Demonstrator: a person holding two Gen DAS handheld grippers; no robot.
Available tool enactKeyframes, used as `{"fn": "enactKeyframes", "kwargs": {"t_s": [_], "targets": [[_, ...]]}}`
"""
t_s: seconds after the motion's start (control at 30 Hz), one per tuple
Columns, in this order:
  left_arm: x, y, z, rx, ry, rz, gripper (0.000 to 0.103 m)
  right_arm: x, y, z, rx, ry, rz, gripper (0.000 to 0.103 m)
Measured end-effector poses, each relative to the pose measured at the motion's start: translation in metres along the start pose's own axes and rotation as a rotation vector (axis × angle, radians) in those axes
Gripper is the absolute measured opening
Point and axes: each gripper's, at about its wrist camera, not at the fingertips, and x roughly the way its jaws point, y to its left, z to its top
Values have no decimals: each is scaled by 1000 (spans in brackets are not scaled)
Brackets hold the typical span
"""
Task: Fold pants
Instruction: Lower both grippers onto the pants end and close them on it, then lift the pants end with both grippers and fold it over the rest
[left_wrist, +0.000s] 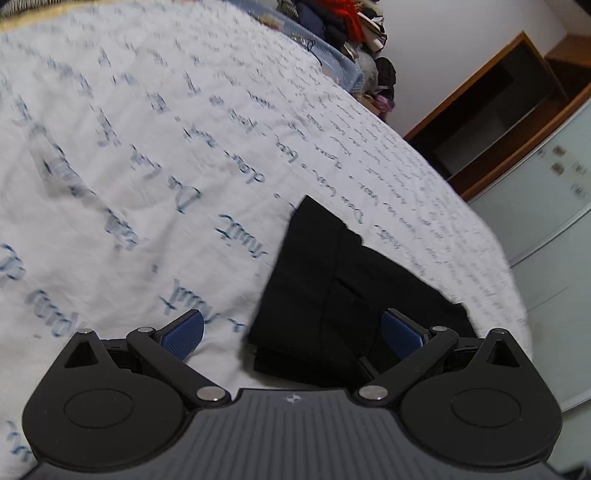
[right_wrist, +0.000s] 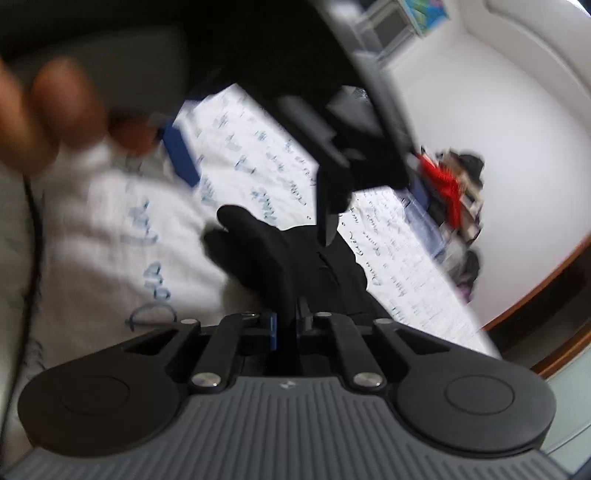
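Observation:
The black pants (left_wrist: 343, 295) lie folded into a compact stack on a white bed sheet (left_wrist: 147, 166) with blue script. My left gripper (left_wrist: 291, 332) is open above the near edge of the stack, its blue pads (left_wrist: 184, 330) spread wide and empty. In the right wrist view my right gripper (right_wrist: 286, 325) is shut on a fold of the black pants (right_wrist: 280, 258). The left gripper (right_wrist: 332, 147) and the hand holding it hang blurred above the pants there.
A heap of clothes (left_wrist: 351, 33) with a red item sits at the bed's far side. A wooden shelf unit (left_wrist: 498, 110) and frosted wardrobe doors (left_wrist: 554, 240) stand to the right. The bed edge runs close to the pants on the right.

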Motion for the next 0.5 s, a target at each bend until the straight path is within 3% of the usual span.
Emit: {"fn": "enactKeyframes", "kwargs": {"t_s": [0.07, 0.2, 0.3, 0.5], "targets": [[5, 2, 3, -45, 20, -41, 103, -5, -26, -1, 182, -14, 84, 8], [19, 6, 8, -142, 56, -115, 103, -14, -64, -7, 400, -53, 163, 8], [28, 5, 16, -193, 50, -140, 103, -19, -83, -10, 495, -77, 194, 8], [46, -16, 26, -159, 84, -199, 102, -26, -97, -18, 597, -93, 235, 8]]}}
